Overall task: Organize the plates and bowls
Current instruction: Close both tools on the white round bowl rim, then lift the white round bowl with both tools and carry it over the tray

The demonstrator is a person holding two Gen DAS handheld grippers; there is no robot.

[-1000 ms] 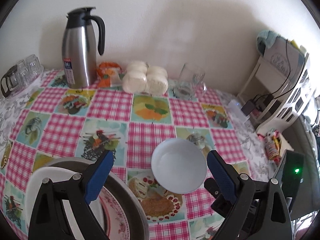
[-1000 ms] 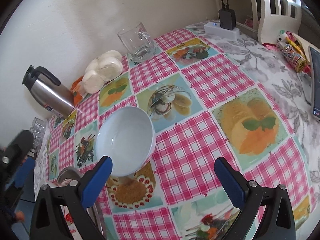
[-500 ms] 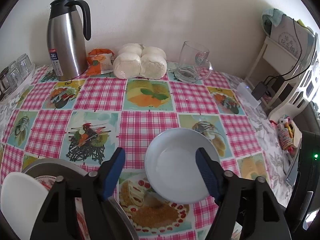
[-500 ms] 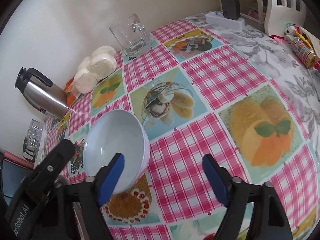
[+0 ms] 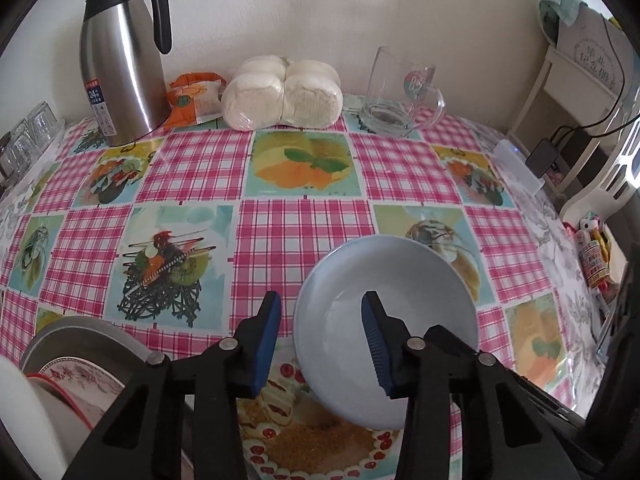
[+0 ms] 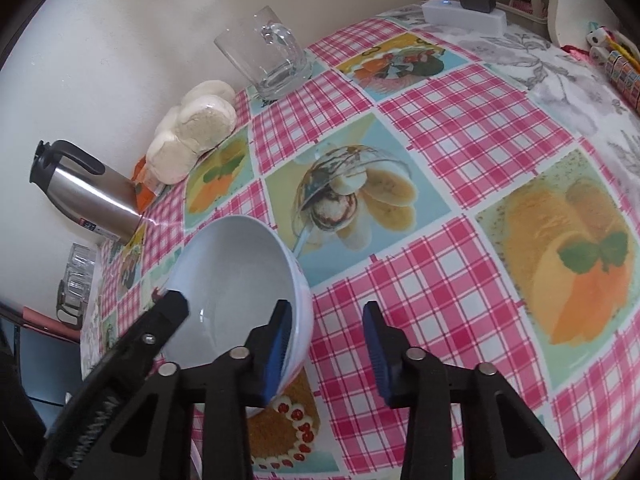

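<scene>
Item in hand: pale blue round ceramic bowl (image 5: pixel 386 320), resting on the checked-cloth table (image 5: pixel 300 240). My left tongs (image 5: pixel 320 340) straddle its near-left rim, partly spread, not yet pinching; my right tongs (image 6: pixel 326 344) likewise at its right rim. Step: gripping the bowl. Next, I judge: close, lift toward the steel basin of plates (image 5: pixel 80 332).

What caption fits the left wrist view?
Open left gripper straddles the rim of a pale blue ceramic bowl on the checked tablecloth.

Bare tablecloth (image 5: pixel 304 240) beyond bowl (image 5: pixel 400 280)
</scene>
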